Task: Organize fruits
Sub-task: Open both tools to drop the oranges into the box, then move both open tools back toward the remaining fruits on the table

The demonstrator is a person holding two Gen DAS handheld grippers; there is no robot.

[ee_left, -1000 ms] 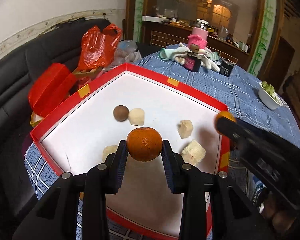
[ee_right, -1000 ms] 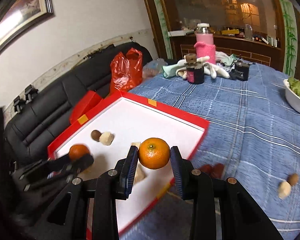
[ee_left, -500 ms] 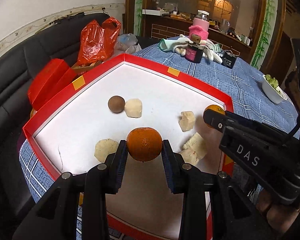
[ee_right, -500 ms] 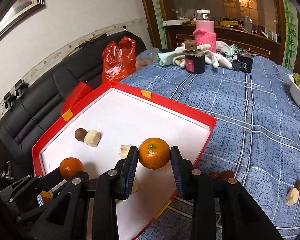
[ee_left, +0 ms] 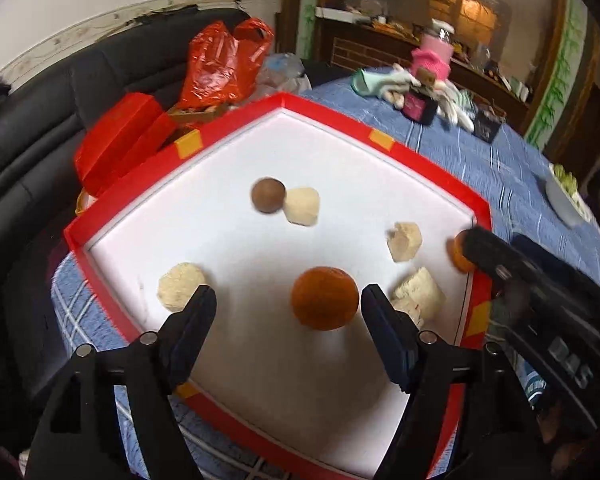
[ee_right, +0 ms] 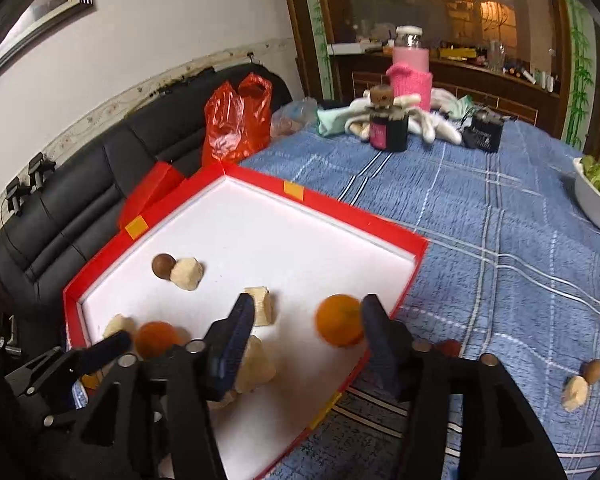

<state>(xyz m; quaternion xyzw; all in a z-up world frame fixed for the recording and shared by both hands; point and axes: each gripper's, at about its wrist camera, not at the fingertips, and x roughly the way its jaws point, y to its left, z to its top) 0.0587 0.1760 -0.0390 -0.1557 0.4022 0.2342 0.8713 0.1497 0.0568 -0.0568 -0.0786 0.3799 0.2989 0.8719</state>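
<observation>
Left wrist view: I see my left gripper point(ee_left: 288, 300) spread wide, 1 dimpled round orange point(ee_left: 325, 298) loose on the red-rimmed tray point(ee_left: 320, 110) among 4 pale chunks; my right gripper point(ee_right: 308, 316) is released beside 1 smooth orange point(ee_right: 339, 325) inside the tray's right rim.

text: pale letters on right gripper point(ee_left: 466, 256) body, blurred, cannot be read | label on dark jar point(ee_right: 388, 134): too small to tell | nothing else legible

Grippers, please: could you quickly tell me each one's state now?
Left gripper: open, orange loose between its jaws.
Right gripper: open, second orange unclamped.
</observation>
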